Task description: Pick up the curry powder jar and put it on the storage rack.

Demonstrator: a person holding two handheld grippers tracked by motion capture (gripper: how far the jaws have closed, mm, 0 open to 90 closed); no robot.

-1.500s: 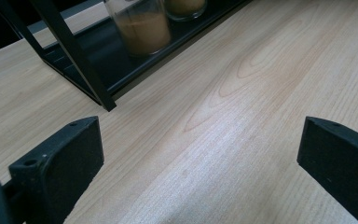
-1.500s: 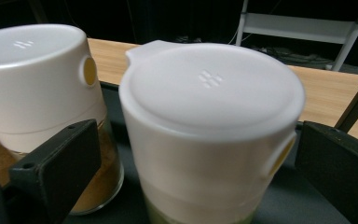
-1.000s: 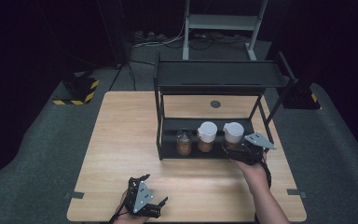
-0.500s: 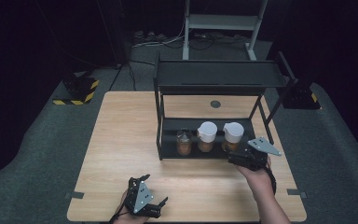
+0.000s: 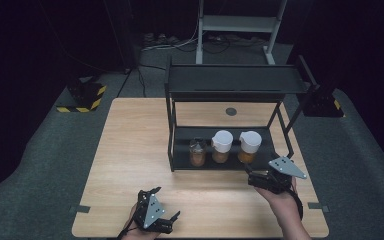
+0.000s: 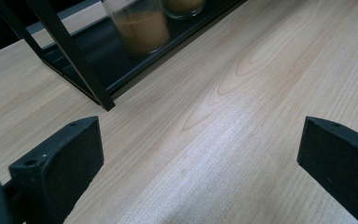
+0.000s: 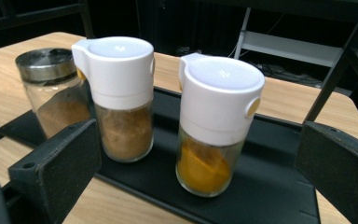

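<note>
Three jars stand in a row on the bottom tray of the rack: a metal-lidded jar on the left, a white-capped jar in the middle, and a second white-capped jar, the yellow jar, on the right.

Your right claw has changed place. A second ago it was up against the rack front at the yellow jar; half a second ago it was already drawing away; now it sits back over the surface, just in front of the rack's right corner. In the right gripper view its jaws stand wide apart with nothing between them, and the yellow jar rests upright on the tray, beside the middle jar.

Reading: you have let go of the yellow jar and are withdrawing, so the placing on the tray looks finished. All three jars are upright and apart from each other, none leaning.

Your left claw has not moved across the three frames. It lies at the near edge of the surface, well apart from the rack, jaws spread wide and holding nothing.

Next likely step, as a guess: pull the right claw clear.
</note>
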